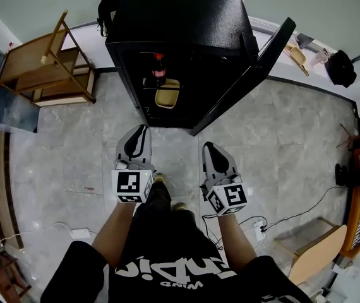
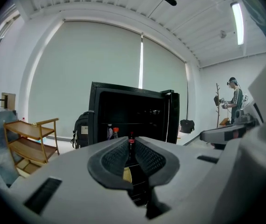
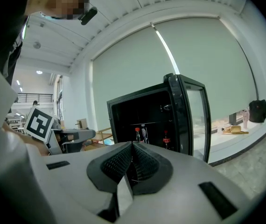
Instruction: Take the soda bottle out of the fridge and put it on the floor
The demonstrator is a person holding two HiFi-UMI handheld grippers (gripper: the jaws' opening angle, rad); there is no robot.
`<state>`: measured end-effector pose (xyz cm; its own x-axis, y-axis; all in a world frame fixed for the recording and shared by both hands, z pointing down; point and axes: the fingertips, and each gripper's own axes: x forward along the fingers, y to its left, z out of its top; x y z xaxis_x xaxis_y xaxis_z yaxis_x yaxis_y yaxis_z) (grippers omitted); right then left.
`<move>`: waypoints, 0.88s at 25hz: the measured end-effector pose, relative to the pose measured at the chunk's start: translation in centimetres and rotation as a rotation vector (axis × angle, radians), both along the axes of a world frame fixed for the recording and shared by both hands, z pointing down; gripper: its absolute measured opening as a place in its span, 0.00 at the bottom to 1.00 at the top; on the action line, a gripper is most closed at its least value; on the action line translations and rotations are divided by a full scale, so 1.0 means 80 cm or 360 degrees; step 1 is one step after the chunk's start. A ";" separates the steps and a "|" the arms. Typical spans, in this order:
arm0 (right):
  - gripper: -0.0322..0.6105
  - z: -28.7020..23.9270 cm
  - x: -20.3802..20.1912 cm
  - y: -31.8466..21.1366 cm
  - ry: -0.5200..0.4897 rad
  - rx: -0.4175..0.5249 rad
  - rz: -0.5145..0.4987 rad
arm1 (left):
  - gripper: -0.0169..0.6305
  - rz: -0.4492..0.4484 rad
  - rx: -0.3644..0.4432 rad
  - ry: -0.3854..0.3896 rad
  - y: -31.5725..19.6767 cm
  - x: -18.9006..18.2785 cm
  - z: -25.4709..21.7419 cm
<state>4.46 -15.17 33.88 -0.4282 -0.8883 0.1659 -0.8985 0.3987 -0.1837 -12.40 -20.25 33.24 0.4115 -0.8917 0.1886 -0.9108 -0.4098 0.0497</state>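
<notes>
Fingers together on both grippers; three bottles inside one fridge.

Fridge stood ahead of me, its door open on the right. Soda bottle on a shelf inside. Wooden cart left of the fridge. My left gripper and right gripper side by side before it.

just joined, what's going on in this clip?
A person stands facing a black fridge whose door is swung open, with a claw in each hand. The left claw and right claw are both shut and empty, held short of the fridge, above the floor. The soda bottle stands upright inside, untouched. The pick has not yet begun.
</notes>
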 end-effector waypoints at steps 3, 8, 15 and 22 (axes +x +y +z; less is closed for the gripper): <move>0.09 0.004 0.003 -0.002 0.0002 -0.0017 0.0013 | 0.29 -0.0027 -0.0025 0.0024 -0.010 0.002 0.008; 0.09 0.000 0.003 -0.007 -0.0016 -0.0018 0.0027 | 0.60 -0.0043 0.0009 0.0010 -0.027 0.007 0.021; 0.09 0.008 0.003 -0.011 -0.0049 -0.0040 0.0042 | 0.61 -0.0047 -0.0017 0.0038 -0.082 0.016 0.058; 0.09 0.034 0.008 -0.006 -0.0066 -0.0109 0.0076 | 0.60 -0.0097 -0.0059 -0.0001 -0.158 0.026 0.110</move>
